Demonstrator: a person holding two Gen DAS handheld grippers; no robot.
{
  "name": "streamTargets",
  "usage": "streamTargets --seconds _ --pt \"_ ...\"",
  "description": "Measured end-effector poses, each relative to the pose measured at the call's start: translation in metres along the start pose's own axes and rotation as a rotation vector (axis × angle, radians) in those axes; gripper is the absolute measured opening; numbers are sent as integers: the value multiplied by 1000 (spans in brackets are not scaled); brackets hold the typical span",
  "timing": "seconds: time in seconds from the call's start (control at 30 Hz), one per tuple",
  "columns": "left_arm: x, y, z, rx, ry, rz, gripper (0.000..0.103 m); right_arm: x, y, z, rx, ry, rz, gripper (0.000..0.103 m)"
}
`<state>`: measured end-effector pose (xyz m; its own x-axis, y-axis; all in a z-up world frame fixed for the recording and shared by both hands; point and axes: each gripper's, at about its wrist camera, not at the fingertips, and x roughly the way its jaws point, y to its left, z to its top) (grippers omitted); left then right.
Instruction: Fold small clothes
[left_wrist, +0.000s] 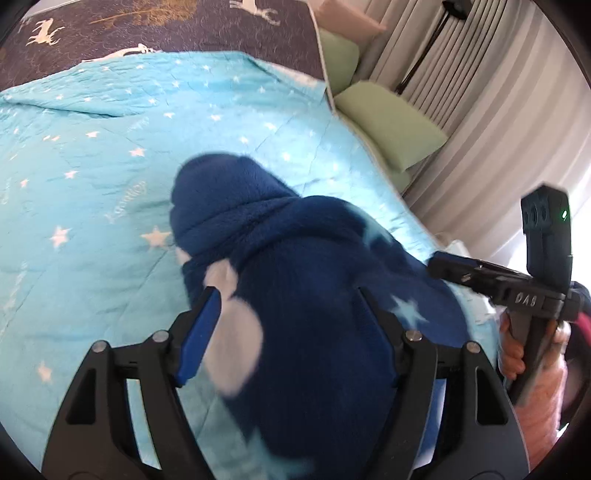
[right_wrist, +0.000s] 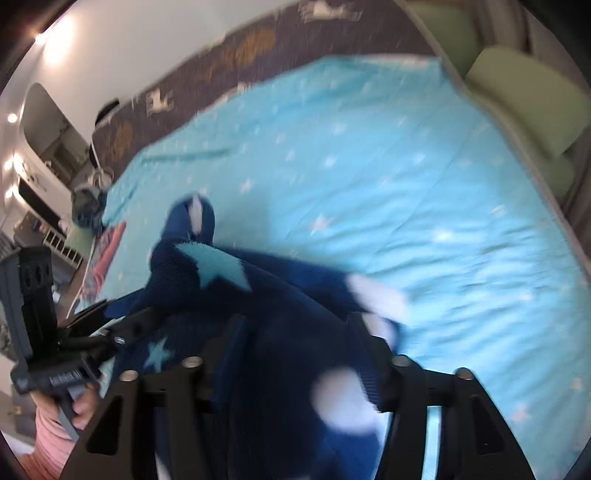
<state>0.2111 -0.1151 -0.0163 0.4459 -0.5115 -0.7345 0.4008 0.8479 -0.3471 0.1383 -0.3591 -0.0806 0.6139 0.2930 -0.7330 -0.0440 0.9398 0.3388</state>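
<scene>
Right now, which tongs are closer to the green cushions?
The right tongs. They sit at the blue garment's edge nearest the green cushions; the left tongs are at its other edge, farther from them.

Navy fleece garment (left_wrist: 314, 295) with pale stars lies bunched on bedspread (left_wrist: 92, 155).
</scene>
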Motion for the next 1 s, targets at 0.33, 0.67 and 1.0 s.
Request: streamTargets --seconds 0.33,0.67,1.0 --pt "11 34 -44 -214 173 -236 97 -9 -77 -73 291 220 335 89" --pt "47 49 -50 -338 242 -374 103 45 -77 -65 373 271 594 103" --pt "73 51 -48 -327 269 -494 103 85 -62 -41 338 328 704 103"
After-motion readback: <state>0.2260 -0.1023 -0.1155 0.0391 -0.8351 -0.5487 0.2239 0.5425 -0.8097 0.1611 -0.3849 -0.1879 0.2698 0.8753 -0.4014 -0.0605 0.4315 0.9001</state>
